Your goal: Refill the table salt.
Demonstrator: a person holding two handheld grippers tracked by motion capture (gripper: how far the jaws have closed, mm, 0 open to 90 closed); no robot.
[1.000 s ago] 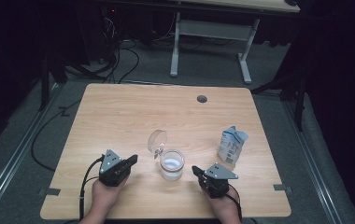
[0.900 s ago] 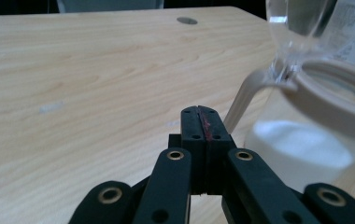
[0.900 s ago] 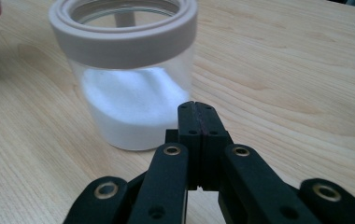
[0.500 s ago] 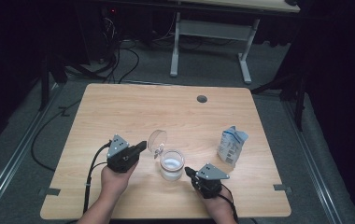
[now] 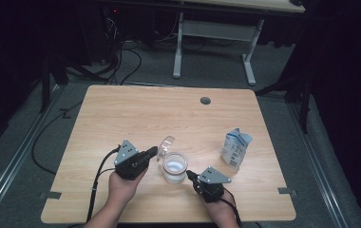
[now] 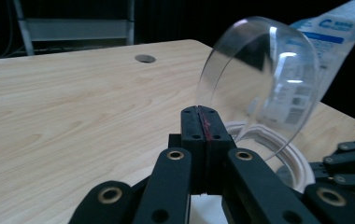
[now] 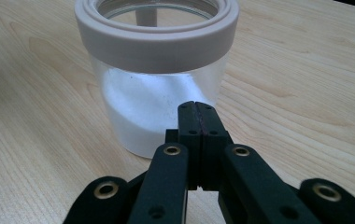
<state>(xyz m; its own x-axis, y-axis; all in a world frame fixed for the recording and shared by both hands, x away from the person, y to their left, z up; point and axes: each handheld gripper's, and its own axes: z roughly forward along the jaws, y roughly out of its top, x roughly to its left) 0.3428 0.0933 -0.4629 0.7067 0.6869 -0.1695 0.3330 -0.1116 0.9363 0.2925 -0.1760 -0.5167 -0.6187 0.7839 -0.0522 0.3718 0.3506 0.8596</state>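
Since the earlier frames, your left tool [image 5: 153, 152] has moved in from the near-left edge to the jar [image 5: 174, 167], and the clear lid [image 5: 167, 143] has tilted further up. The left tool is clenched on the lid's edge; in the left gripper view its jaws are pressed together with the lid [image 6: 259, 84] standing nearly upright above the jar's rim [image 6: 278, 144]. Your right tool [image 5: 191, 176] is clenched on nothing, its tip just beside the jar wall [image 7: 157, 112]; whether it touches the glass cannot be told. The jar stands near the front middle of the surface [image 5: 136, 109], with white powder in its lower part. The carton [image 5: 236, 148] stands well apart to the right, untouched. Judged progress: lid opened; anything involving the carton remains to be done.
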